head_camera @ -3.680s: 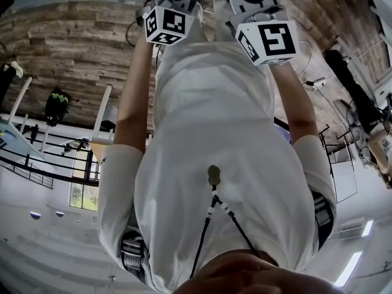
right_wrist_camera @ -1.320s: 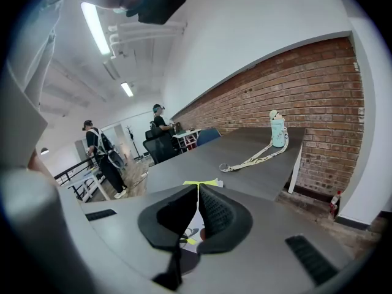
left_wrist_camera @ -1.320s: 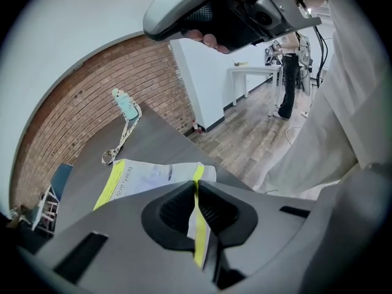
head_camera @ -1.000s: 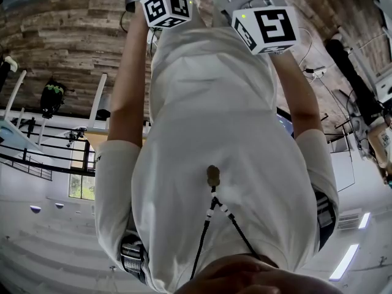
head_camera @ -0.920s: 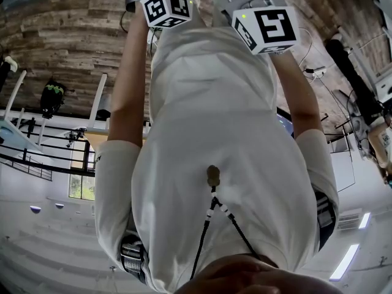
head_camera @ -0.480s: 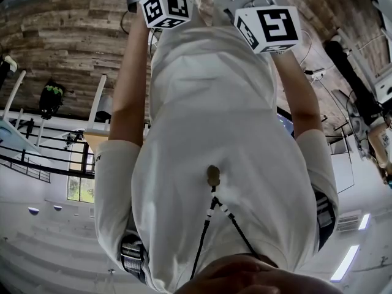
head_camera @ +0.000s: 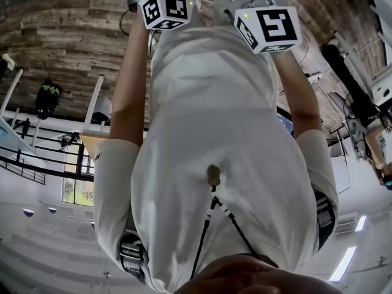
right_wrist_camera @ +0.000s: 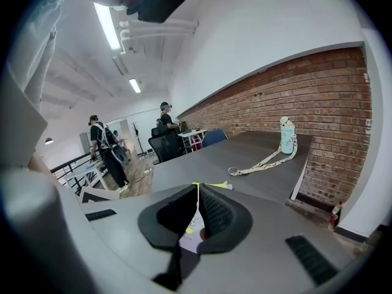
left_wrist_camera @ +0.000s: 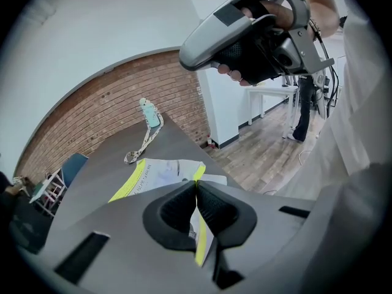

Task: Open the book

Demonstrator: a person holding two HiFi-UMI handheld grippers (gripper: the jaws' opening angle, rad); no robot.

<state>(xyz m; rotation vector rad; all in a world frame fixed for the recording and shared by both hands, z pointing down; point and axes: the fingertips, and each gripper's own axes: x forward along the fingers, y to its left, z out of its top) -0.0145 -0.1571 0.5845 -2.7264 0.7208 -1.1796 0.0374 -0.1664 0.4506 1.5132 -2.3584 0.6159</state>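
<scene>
The book (left_wrist_camera: 159,175) lies shut on the grey table (left_wrist_camera: 104,164), white with yellow-green edges. My left gripper (left_wrist_camera: 196,192) hangs above and in front of it, its pads pressed together with nothing between them. In the right gripper view the book (right_wrist_camera: 214,185) peeks out behind my right gripper (right_wrist_camera: 198,195), which is also shut and empty. The head view shows only a white shirt and both marker cubes, left (head_camera: 164,10) and right (head_camera: 267,28); the jaws and the book are hidden there.
A pale green bottle (right_wrist_camera: 286,136) with a lanyard (right_wrist_camera: 260,163) lies further along the table, near a brick wall. Office chairs (right_wrist_camera: 168,144) and two people (right_wrist_camera: 107,149) stand past the table's far end. A hand holds the right gripper's body (left_wrist_camera: 245,35) high in the left gripper view.
Both marker cubes stay raised in front of the chest, almost unmoved. The head view has drifted slightly, so the background sits a little differently.
</scene>
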